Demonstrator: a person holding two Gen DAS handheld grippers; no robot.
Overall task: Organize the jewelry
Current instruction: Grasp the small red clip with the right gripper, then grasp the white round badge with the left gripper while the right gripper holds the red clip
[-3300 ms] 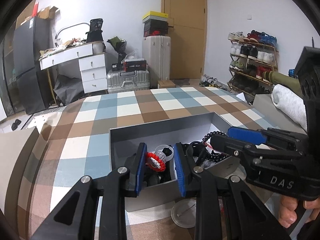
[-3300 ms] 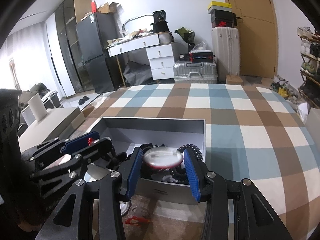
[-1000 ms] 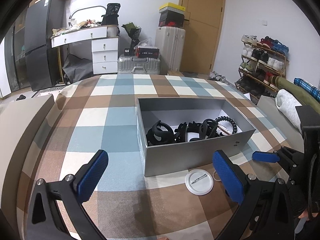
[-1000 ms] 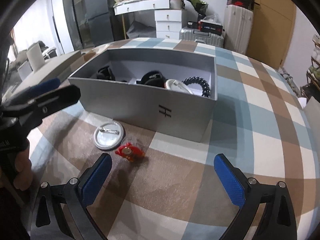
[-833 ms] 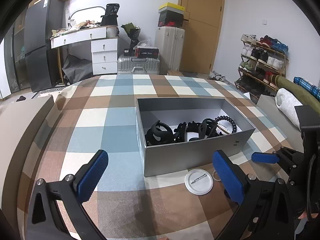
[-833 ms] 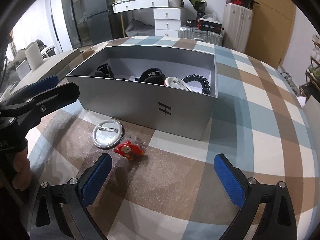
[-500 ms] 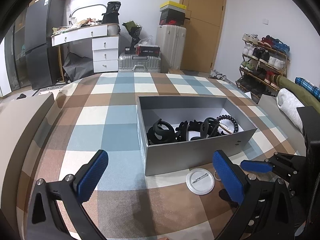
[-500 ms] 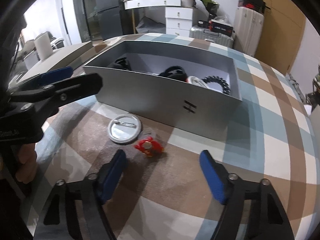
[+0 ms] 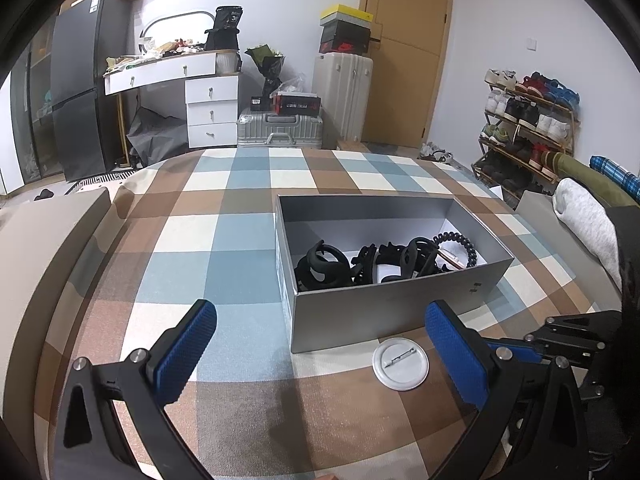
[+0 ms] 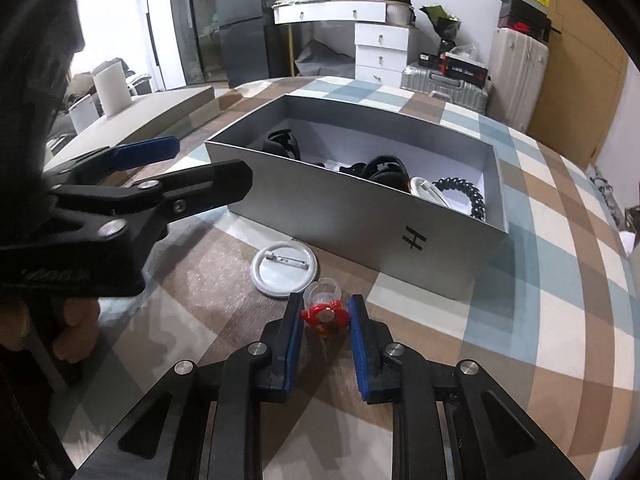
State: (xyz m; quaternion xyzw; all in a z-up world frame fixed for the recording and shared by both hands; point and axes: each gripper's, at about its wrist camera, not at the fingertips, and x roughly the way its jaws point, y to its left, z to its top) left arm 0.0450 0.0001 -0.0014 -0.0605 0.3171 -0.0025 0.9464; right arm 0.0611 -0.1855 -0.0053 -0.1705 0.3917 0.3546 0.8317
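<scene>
Near the box front: right claw [image 10: 323,320] closing around red ring [image 10: 325,316] on worktop [image 10: 560,320], was wide open.
Left claw [image 9: 320,344]: open, empty.
Next: ring into grey box [image 10: 344,216] at 12 o'clock.

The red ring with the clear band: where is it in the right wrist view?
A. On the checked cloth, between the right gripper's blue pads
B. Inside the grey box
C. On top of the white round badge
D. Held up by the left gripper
A. The red ring lies on the checked cloth between the closing right gripper pads, outside the grey box and beside the white badge.
</scene>
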